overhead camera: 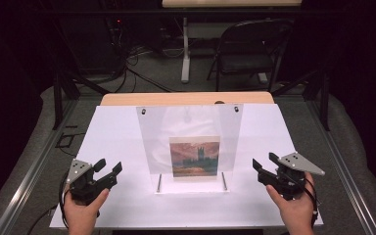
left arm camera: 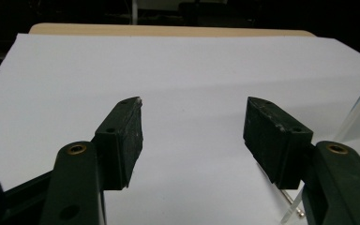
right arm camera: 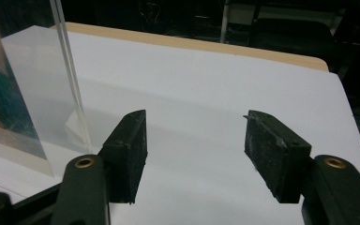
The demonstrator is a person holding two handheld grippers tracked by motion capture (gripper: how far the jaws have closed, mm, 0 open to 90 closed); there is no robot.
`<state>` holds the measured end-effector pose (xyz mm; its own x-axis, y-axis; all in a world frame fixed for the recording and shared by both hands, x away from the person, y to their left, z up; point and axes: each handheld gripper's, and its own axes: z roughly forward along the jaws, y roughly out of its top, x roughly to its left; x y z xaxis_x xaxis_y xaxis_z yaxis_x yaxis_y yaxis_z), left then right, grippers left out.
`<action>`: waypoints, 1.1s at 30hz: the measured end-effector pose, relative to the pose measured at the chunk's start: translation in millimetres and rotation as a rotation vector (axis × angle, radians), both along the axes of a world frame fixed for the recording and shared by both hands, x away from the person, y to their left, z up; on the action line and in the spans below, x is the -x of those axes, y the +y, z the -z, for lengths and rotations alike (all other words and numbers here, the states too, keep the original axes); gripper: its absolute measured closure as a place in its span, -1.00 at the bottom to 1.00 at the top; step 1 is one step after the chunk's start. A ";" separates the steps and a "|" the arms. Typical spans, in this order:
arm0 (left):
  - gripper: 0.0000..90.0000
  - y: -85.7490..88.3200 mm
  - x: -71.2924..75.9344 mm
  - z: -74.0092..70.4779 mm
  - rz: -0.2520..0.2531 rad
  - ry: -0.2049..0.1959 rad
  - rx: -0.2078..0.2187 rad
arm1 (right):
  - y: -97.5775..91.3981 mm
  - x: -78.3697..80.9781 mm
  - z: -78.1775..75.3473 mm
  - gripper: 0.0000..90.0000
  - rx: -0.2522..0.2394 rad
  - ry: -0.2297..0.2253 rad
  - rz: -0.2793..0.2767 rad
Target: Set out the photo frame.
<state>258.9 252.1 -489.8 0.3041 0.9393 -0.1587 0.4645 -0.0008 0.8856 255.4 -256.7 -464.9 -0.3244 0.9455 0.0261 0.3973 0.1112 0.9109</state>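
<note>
A clear acrylic frame [overhead camera: 190, 142] stands upright at the centre of the tabletop, leaning slightly, with a small landscape print [overhead camera: 194, 156] held in its lower middle. Two small fasteners [overhead camera: 143, 111] mark its top corners, and two metal pins [overhead camera: 158, 182] lie at its foot on the near side. The frame looks stiff, light and smooth-faced; it is likely slippery, easy to smudge or scratch, and prone to tipping. The bare side edges, clear of the print, seem the safest places to take hold.

The left hand-held gripper [overhead camera: 108, 167] hovers at the near left of the frame, well apart from it, its jaws spread wide with nothing between them; the left gripper view confirms the gap, with the frame's edge at its right margin. The right hand-held gripper [overhead camera: 264, 162] hovers at the near right, likewise spread and empty; in the right gripper view the frame's edge and print stand just to its left.

A white sheet [overhead camera: 112, 137] covers the tabletop, whose wooden far edge [overhead camera: 186, 99] shows beyond it. The room behind is dark: a folding chair [overhead camera: 249, 46] at far right, a table leg [overhead camera: 185, 49], and loose cables [overhead camera: 137, 58] on the floor.
</note>
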 end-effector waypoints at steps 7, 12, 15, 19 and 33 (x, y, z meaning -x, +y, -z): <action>-0.17 0.4 -3.8 23.8 0.032 -0.001 -0.013 | -5.3 -0.9 25.1 -0.13 -0.007 0.001 -0.004; -0.17 -1.5 -5.4 31.5 0.044 -0.006 -0.032 | -4.7 -3.2 39.6 -0.13 -0.001 0.023 -0.010; -0.17 -2.9 -6.4 35.1 0.056 -0.004 -0.046 | -1.6 -6.1 48.8 -0.13 0.003 0.052 -0.024; -0.17 -2.9 -8.7 39.8 0.059 0.014 -0.059 | 4.6 -10.4 56.4 -0.13 0.016 0.092 -0.058; -0.19 -8.9 -14.5 49.4 0.087 0.087 -0.065 | 4.3 -18.6 70.1 -0.13 -0.005 0.176 -0.081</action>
<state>273.4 243.3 -539.2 0.3731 0.9190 -0.1276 0.5351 -0.1008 0.8387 274.0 -252.4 -535.0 -0.3891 0.9164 0.0936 0.5409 0.1450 0.8285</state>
